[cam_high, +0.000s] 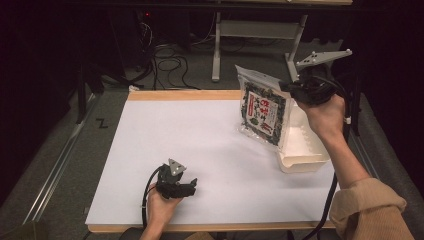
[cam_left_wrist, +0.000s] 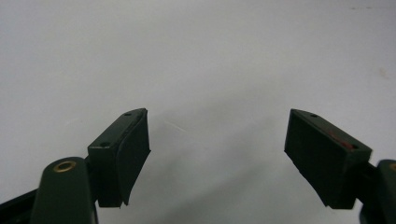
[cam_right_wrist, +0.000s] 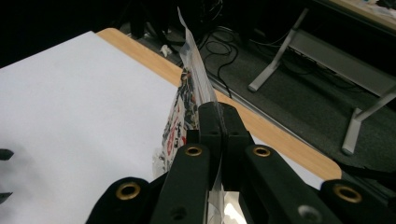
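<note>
I see the right gripper (cam_high: 290, 89) up over the far right of the table (cam_high: 210, 145), jaws clamped on the edge of a bag (cam_high: 262, 107). The bag hangs in the air, tilted, its printed face toward me, just above and partly in front of a white tray (cam_high: 305, 150) at the table's right edge. The left gripper (cam_high: 192, 184) rests low on the near side of the table, well apart from the bag.

The high view gives me the bag's label, red and dark print on clear plastic; I can't read it. The right gripper view (cam_right_wrist: 218, 116) shows what the high view can't: the two jaws pressed flat together on the bag (cam_right_wrist: 189, 93), seen edge-on, the label reduced to a sliver. The tray is mostly hidden there under the jaws. The left gripper view (cam_left_wrist: 217, 144) shows its jaws wide apart with only bare white table (cam_left_wrist: 196, 56) between them.

The bag's lower corner covers part of the tray's wall in the high view. The tray's contents I can't make out.
</note>
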